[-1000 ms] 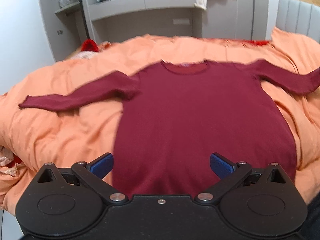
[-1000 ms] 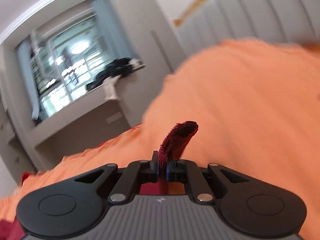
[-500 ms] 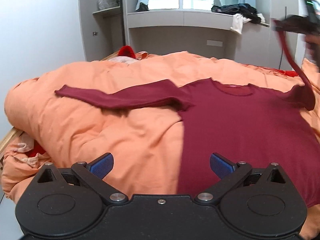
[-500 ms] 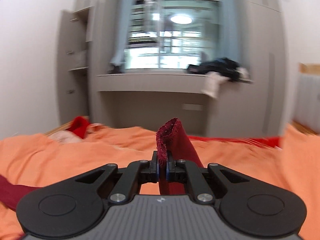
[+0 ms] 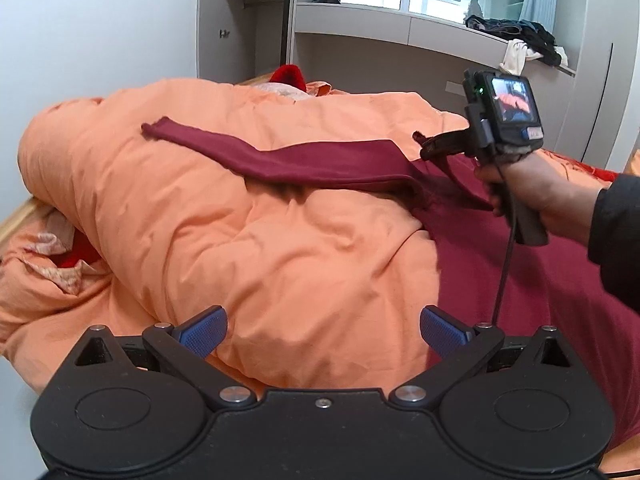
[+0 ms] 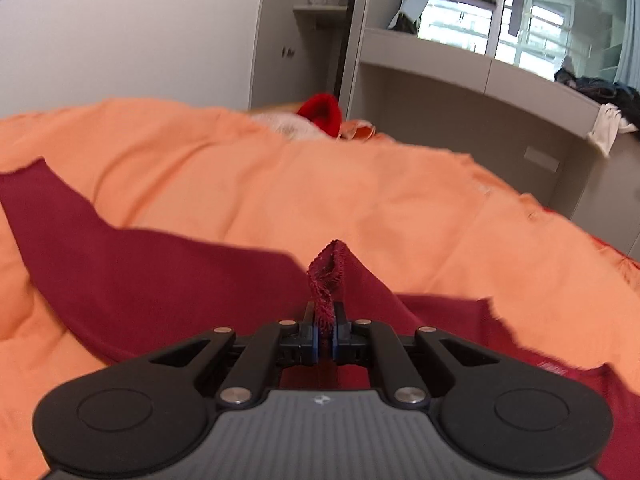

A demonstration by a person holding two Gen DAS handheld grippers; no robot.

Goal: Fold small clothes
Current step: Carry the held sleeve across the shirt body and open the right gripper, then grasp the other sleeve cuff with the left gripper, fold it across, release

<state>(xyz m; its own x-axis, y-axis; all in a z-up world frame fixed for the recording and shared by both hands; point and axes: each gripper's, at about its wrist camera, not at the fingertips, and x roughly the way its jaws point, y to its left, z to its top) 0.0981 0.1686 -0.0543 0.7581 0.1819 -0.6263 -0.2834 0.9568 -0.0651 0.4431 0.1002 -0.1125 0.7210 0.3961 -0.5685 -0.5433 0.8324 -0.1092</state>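
A plain dark red sweater (image 5: 520, 264) lies on a plain orange duvet (image 5: 240, 240); black grippers' pads (image 5: 204, 330) are blue.

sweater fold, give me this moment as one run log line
stage: sleeve fold | right gripper: shut on sweater cuff, over body | left gripper: open, holds nothing | other sleeve: flat on orange duvet

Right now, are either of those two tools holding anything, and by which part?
The right tool is shut on the dark red sweater, pinching the cuff end of one sleeve. The left tool is open and holds nothing.
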